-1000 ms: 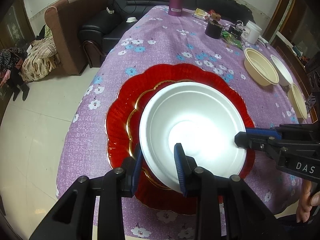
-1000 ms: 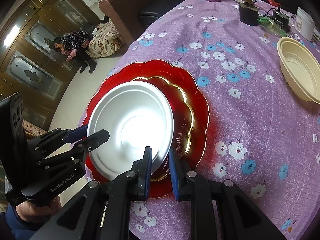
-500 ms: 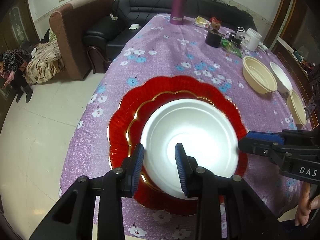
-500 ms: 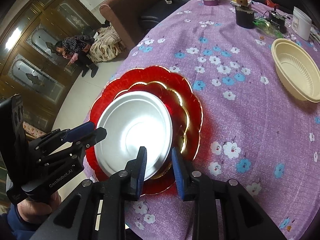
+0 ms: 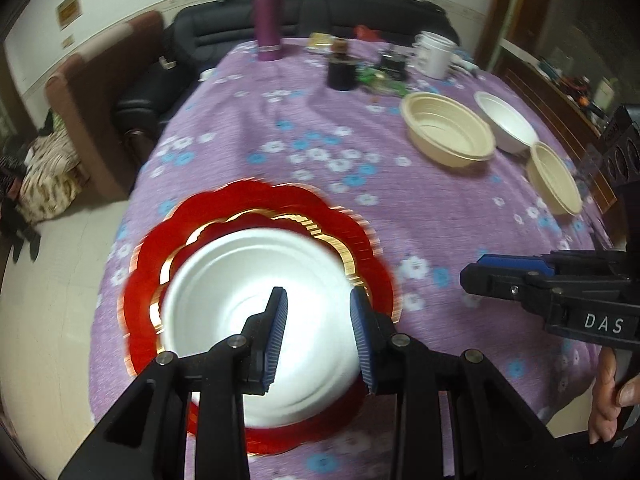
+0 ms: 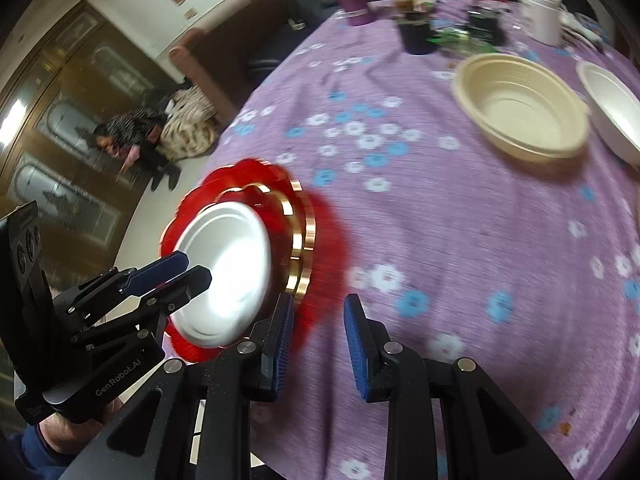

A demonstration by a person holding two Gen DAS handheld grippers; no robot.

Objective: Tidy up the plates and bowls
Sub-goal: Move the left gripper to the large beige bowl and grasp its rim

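Observation:
A white bowl (image 5: 240,280) (image 6: 228,256) sits in a stack of red scalloped plates (image 5: 160,240) (image 6: 224,180) with gold rims, near the table's left edge. My left gripper (image 5: 318,332) (image 6: 196,266) hovers open over the bowl's right side, with nothing pinched. My right gripper (image 6: 319,340) (image 5: 474,272) is open over the purple cloth just right of the plates, and nothing is between its fingers. A cream bowl (image 5: 448,132) (image 6: 520,108), a second white bowl (image 5: 506,124) (image 6: 612,116) and a smaller cream bowl (image 5: 554,178) stand at the far right.
A purple flask (image 5: 269,24), a dark jar (image 5: 342,70), a white mug (image 5: 434,54) and small clutter stand at the table's far end. A black sofa (image 5: 160,80) and a brown armchair (image 5: 92,92) stand beyond the left edge. A person (image 6: 132,136) sits on the floor.
Both grippers have drawn off the bowl's rim and shifted right. The right gripper's fingers stand wider apart than at first and the bowl and plates stay on the table.

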